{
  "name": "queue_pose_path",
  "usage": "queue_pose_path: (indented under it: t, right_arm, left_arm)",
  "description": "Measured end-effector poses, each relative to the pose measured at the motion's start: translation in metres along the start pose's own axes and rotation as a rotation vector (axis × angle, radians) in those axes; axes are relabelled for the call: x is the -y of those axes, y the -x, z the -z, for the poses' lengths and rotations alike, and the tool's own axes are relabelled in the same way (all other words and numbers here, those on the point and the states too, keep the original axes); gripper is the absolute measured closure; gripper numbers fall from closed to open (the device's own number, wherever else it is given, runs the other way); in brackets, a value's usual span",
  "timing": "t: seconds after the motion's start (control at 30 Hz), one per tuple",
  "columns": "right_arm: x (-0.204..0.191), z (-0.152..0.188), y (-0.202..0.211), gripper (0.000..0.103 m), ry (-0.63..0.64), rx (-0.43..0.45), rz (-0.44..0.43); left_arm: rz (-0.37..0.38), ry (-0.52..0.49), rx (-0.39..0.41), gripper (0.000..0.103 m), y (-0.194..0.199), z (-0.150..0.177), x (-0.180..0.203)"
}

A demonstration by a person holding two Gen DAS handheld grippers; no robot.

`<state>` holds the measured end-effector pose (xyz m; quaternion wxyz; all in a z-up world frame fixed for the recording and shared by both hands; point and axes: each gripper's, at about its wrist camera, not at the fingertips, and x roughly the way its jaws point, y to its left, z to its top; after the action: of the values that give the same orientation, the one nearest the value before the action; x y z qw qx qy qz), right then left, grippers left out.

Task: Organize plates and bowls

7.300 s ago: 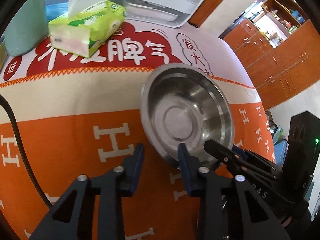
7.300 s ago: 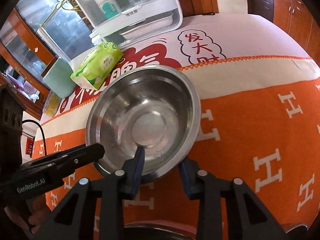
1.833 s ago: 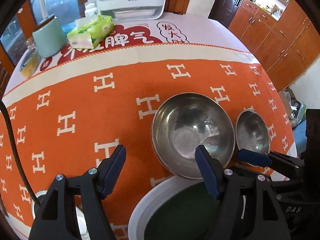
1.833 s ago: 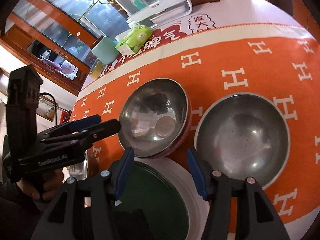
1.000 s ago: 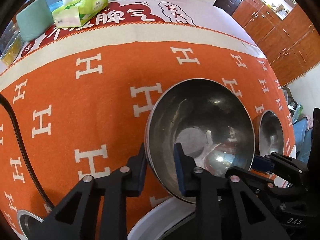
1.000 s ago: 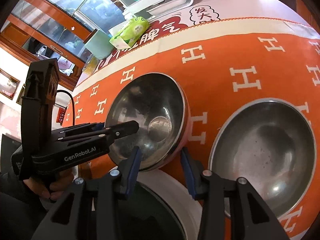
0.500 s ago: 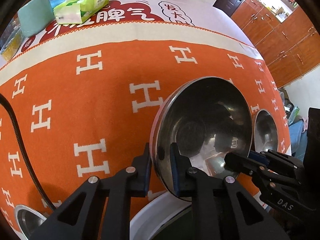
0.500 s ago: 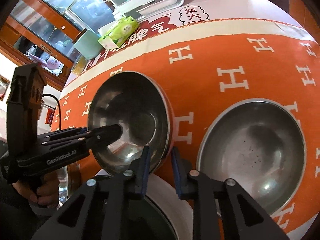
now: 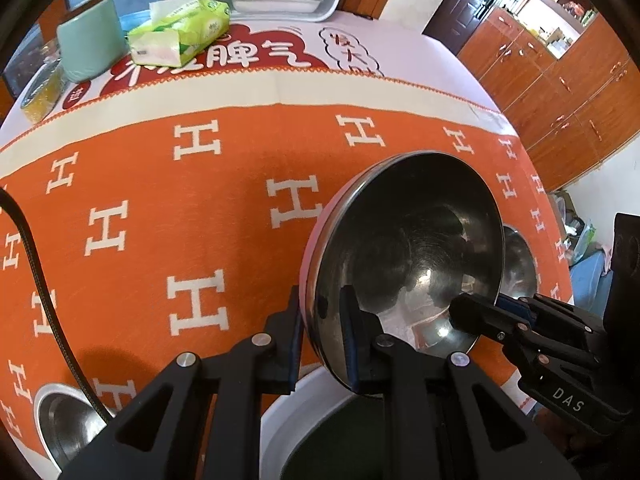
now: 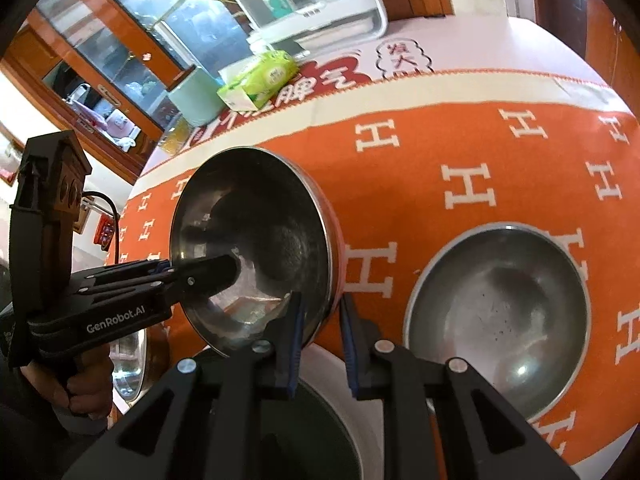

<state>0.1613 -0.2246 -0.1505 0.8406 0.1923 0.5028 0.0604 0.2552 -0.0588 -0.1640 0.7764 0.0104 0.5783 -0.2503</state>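
Both grippers' fingers [image 9: 322, 332] [image 10: 322, 330] pinching steel bowl [image 9: 408, 256] rim — bowl tipped steeper than before, lifted off cloth [image 9: 160, 200]

Tableware and clutter, counted

Three steel bowls [image 10: 256, 248] [image 10: 500, 320] [image 9: 60, 420] are seen, one plate [image 9: 288, 420], two grippers [image 9: 320, 336] [image 10: 320, 336], one tissue pack [image 9: 180, 32], one green canister [image 9: 90, 48].

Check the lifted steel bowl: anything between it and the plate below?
Nothing visible. The steel bowl is tilted, clamped at its rim by both the left gripper and right gripper. The green plate lies right beneath, bare where visible. The second bowl sits apart, to the right.
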Motion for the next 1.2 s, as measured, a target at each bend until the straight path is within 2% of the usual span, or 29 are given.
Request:
queue_pose_path:
  t: [0.33, 0.57, 0.87, 1.2]
  right_arm:
    - [-0.025, 0.007, 0.020, 0.086, 0.084, 0.046, -0.001]
    - [-0.045, 0.017, 0.032, 0.085, 0.145, 0.070, -0.014]
    - [-0.079, 0.029, 0.040, 0.086, 0.217, 0.092, -0.045]
    - [-0.122, 0.040, 0.025, 0.085, 0.258, 0.094, -0.095]
  left_arm:
    - [0.008, 0.033, 0.083, 0.088, 0.032, 0.017, -0.005]
    - [0.000, 0.057, 0.134, 0.088, 0.057, 0.041, -0.012]
    - [-0.026, 0.078, 0.166, 0.088, 0.082, 0.075, -0.028]
    - [-0.081, 0.085, 0.184, 0.087, 0.109, 0.107, -0.065]
